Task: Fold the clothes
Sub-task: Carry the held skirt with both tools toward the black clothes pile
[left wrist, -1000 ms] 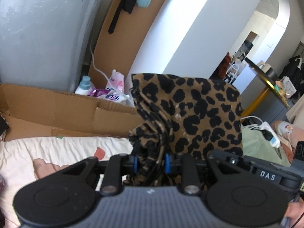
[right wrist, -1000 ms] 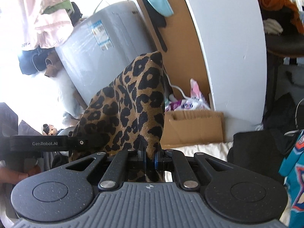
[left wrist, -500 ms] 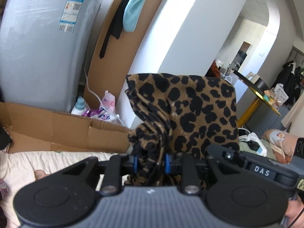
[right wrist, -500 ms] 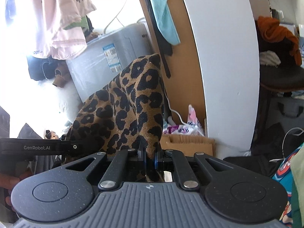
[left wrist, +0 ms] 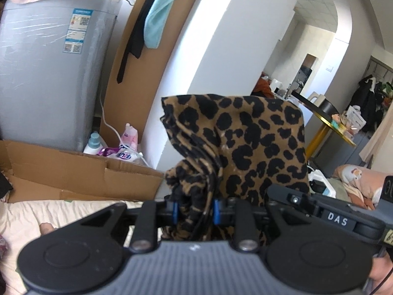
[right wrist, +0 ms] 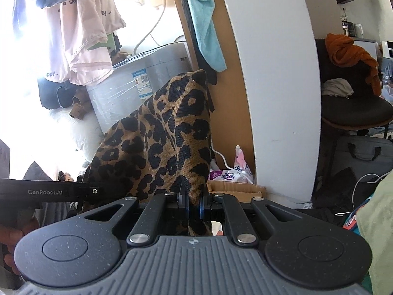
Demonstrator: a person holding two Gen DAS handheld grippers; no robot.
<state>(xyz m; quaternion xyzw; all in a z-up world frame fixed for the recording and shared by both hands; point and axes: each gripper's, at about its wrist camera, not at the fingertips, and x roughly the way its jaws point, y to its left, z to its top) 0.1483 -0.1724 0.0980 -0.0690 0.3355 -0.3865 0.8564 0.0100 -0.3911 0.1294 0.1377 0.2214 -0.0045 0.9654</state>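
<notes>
Leopard cloth (left wrist: 258, 147) before both claws

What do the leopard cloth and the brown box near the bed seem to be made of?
Leopard cloth: it looks like a matte woven or knit fabric, since fine ribs show in the weave and it bunches into soft folds. Box: probably corrugated cardboard, plain brown and dull, with creased, bent flaps.

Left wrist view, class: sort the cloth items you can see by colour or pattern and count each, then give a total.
Leopard-print cloth, held by both tools: 1
Light blue cloth, hanging: 1
Black cloth, hanging: 1
Orange cloth: 1
Total: 4
</notes>
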